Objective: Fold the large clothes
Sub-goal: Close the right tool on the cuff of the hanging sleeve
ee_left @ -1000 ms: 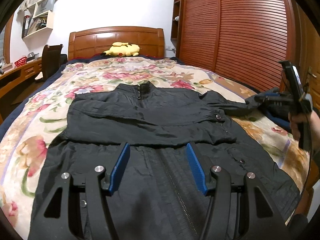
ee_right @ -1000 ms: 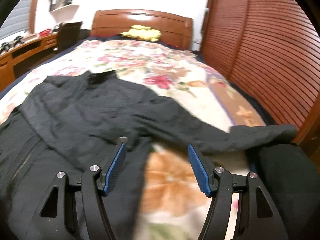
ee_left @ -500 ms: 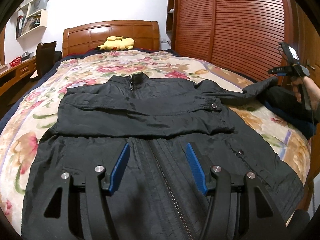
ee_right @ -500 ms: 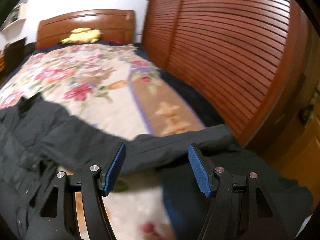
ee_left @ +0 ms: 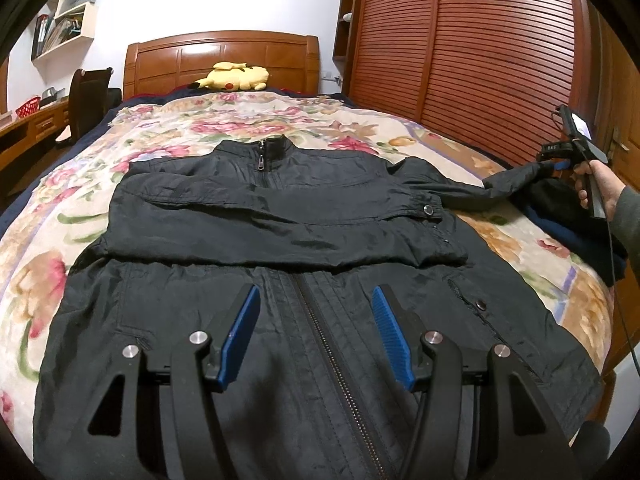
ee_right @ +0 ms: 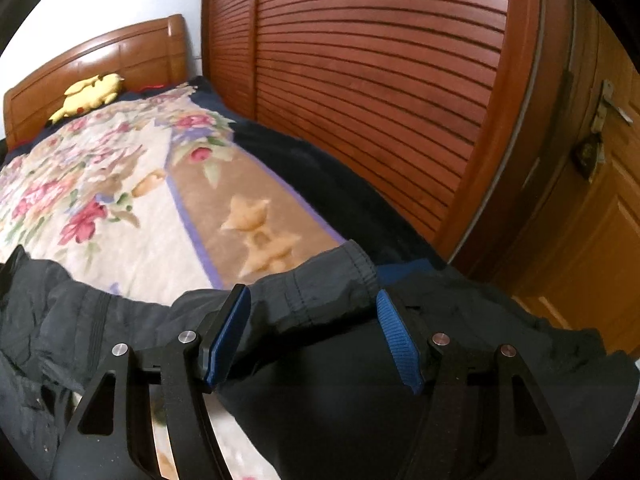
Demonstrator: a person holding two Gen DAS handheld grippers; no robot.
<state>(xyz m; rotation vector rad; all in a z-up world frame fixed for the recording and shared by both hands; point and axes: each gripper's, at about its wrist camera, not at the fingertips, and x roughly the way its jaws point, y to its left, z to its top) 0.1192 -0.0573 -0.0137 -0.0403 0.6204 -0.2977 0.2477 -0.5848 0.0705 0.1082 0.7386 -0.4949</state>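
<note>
A black zip-up jacket (ee_left: 280, 232) lies front up on the floral bedspread (ee_left: 240, 120), collar toward the headboard. One sleeve is folded across its chest. The other sleeve (ee_left: 460, 192) stretches out to the right, and its cuff (ee_right: 344, 276) rests on a dark pile of clothes. My left gripper (ee_left: 316, 290) hangs open over the jacket's lower front, with the zipper running between its fingers. My right gripper (ee_right: 312, 294) is open with the cuff end of the sleeve lying between its blue pads (ee_right: 230, 328), which do not press it. In the left wrist view a hand holds that right gripper (ee_left: 554, 166) at the far right.
A dark pile of clothes (ee_left: 568, 216) sits at the bed's right edge. A yellow plush toy (ee_left: 234, 76) lies by the wooden headboard (ee_left: 224, 52). Slatted wardrobe doors (ee_right: 380, 80) run along the right side, with a door (ee_right: 600, 160) beyond. A desk and chair (ee_left: 88, 96) stand at the left.
My right gripper swung right, from over the jacket's shoulder to the sleeve's cuff at the bed's edge, rolling as it went. The left gripper barely shifted.
</note>
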